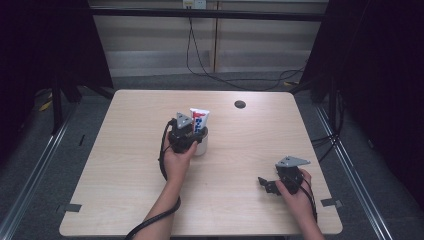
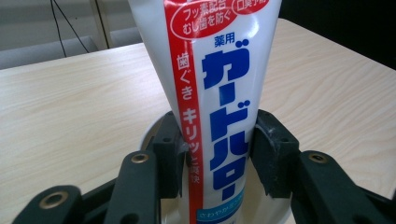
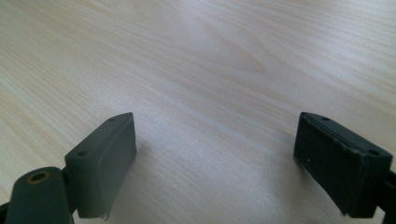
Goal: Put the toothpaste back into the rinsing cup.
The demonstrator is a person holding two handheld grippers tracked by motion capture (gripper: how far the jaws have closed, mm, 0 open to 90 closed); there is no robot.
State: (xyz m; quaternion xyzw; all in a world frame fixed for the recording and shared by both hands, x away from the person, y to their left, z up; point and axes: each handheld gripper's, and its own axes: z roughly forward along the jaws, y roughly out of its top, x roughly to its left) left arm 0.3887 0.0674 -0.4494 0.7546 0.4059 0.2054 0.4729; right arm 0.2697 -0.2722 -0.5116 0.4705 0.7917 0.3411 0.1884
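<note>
Table: light wood table (image 1: 125, 150), with a small dark round hole (image 1: 240, 104) near the far edge.

Toothpaste tube: white with a red stripe and blue Japanese lettering (image 2: 219, 93). It's standing upright in a white cup (image 1: 201, 145) around the middle of the table, a bit left of centre. From the high view you really just get the flat top end of the tube (image 1: 199, 120) sticking up.

Cup: the high view shows its white side below the left hand. In the left gripper view you only catch a bit of the rim (image 2: 152, 133) behind the jaws.

Left gripper: (image 2: 217, 154) pads sit on either side of the tube, pressed against it just above the cup rim, so it's clamped on the toothpaste tube. The high view has the left hand (image 1: 176, 160) wrapped round the gripper body, grey plate on top, but you can't see the jaws there.

Right gripper: (image 3: 215, 158) jaws spread wide apart over bare wood, not touching anything. In the high view it's (image 1: 265, 184) low at the near right part of the table, held by the right hand (image 1: 296, 192), well apart from the cup.

Cable: black cable (image 1: 155, 217) trails off the left gripper along the forearm.
</note>
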